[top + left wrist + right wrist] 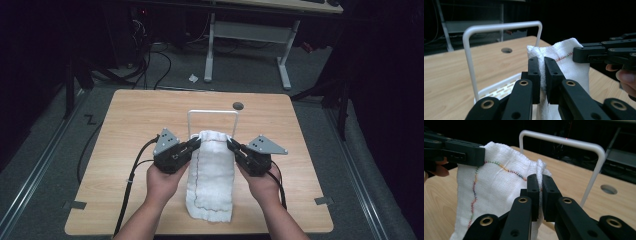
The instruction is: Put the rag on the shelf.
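Pinching the white cloth (212, 170) by its top corners, left gripper (196, 144) and right gripper (231, 144) are both clamped on it. It hangs between them, with the white rack (212, 113) just behind.

We see a light wooden table (135, 120); on it stands a white rack (212, 113), and a white cloth's (212, 185) lower end

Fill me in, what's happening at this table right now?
A person is holding a white towel by its two far corners, one in each handheld gripper. The left gripper and the right gripper are both shut on the cloth, and that end is raised off the wooden table while the near end lies on the tabletop. A white wire rack stands just behind the towel; the cloth is not hung over its bar.
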Demonstrator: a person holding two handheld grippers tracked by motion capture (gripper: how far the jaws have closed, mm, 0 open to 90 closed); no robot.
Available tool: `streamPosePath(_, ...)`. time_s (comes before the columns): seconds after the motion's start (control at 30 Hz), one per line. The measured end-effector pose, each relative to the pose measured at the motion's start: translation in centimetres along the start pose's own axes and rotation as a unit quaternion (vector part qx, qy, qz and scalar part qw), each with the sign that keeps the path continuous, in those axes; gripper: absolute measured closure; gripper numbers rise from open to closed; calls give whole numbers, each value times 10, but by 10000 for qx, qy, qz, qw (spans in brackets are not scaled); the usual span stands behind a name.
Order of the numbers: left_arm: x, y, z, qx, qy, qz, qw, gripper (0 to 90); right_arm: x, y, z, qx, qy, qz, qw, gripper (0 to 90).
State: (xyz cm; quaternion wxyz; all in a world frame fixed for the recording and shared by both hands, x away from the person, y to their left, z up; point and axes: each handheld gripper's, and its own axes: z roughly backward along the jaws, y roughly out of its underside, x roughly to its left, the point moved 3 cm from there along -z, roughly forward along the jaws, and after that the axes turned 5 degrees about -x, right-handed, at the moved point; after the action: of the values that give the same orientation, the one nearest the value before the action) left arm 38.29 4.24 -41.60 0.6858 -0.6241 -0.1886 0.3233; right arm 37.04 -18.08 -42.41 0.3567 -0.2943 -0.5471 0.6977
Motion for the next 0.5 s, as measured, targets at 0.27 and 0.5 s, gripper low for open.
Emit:
streamPosePath(0.27,-10,-31,4,-366,18,-213,9991,841,0,-33,10,-400,28,122,9991,861)
streamPosePath(0.5,-13,-51,7,-542,24,-410,9977,841,-2,-56,18,-649,98,188,9977,861)
